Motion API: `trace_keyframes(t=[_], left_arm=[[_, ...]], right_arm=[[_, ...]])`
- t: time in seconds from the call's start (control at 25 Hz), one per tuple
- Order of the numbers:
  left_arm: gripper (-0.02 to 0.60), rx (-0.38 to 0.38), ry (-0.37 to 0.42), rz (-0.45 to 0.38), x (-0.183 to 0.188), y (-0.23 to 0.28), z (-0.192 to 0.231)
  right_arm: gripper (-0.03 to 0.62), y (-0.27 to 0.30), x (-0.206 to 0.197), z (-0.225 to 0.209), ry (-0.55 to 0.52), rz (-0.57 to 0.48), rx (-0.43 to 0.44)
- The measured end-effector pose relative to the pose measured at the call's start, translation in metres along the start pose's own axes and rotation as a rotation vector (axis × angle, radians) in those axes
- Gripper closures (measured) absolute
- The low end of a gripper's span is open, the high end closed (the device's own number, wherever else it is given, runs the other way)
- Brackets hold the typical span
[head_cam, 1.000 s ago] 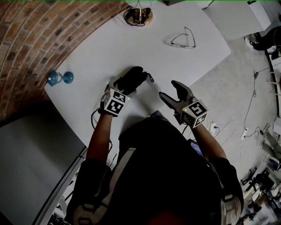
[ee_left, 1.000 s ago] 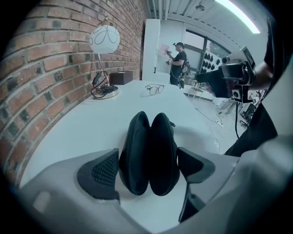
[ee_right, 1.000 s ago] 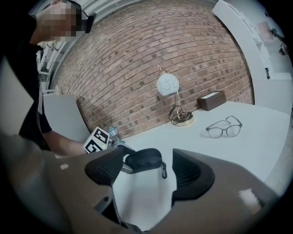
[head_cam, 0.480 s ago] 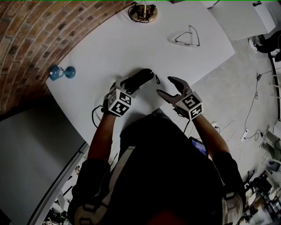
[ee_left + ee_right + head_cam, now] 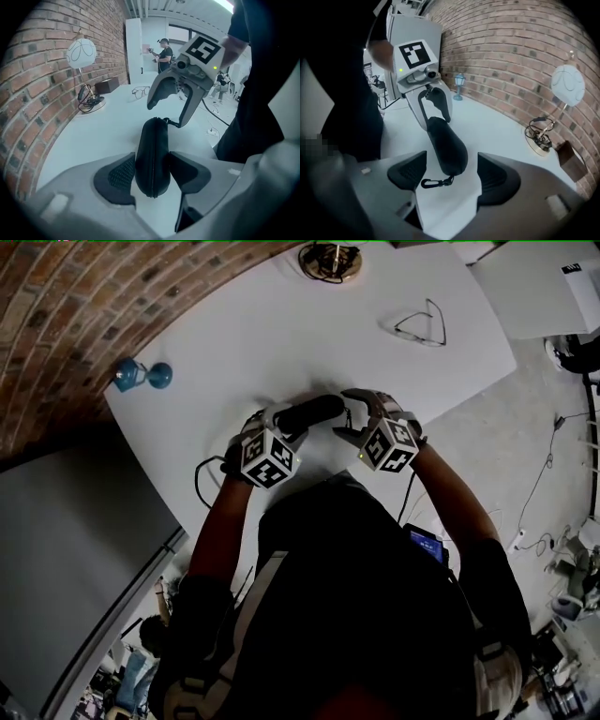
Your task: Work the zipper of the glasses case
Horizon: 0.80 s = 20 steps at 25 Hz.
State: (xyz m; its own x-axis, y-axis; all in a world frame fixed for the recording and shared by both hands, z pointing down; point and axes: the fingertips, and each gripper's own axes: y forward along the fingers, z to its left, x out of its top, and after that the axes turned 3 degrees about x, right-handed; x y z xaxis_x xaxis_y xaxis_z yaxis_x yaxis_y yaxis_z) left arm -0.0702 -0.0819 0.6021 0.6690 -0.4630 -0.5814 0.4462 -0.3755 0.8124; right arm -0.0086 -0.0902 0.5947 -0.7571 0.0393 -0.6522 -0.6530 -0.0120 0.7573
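since the earlier frames, the right gripper [image 5: 451, 175] has been brought down and in to the right end of the glasses case [image 5: 311, 412], and the jaws of the left gripper [image 5: 153, 174] have just been closing on the case. the case is now pinched by its sides between the left pads, near the front edge of the white table [image 5: 225, 343], with the zipper seam [image 5: 151, 154] turned toward that gripper's camera. whether it rests on the surface cannot be told. the right jaws are held wide apart and nothing is gripped. the case's rounded end and its small black clip [image 5: 435, 182] lie between them, untouched. the risk is judged to lie in the next closure. the loose clip could be caught instead of the zipper pull, which cannot be made out here. the smooth shell could also be twisted out of the left pinch once a pull is applied along the seam.
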Motion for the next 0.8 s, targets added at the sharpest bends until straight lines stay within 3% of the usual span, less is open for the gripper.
trace_keyframes(t=[0.44,0.64,0.8], left_arm=[[0.343,-0.023,0.055,0.006,-0.001,-0.001,-0.006],[0.343,-0.021,0.066,0.002,-0.003,-0.002,-0.007],[0.341,-0.027,0.054,0.004,-0.002,-0.001,-0.007]], right_arm=[[0.267,0.044,-0.005,0.012,-0.169,0.090,0.167],[0.272,0.053,-0.005,0.015,-0.187,0.116,0.202],[0.320,0.055,-0.010,0.016,-0.194,0.131,0.200]])
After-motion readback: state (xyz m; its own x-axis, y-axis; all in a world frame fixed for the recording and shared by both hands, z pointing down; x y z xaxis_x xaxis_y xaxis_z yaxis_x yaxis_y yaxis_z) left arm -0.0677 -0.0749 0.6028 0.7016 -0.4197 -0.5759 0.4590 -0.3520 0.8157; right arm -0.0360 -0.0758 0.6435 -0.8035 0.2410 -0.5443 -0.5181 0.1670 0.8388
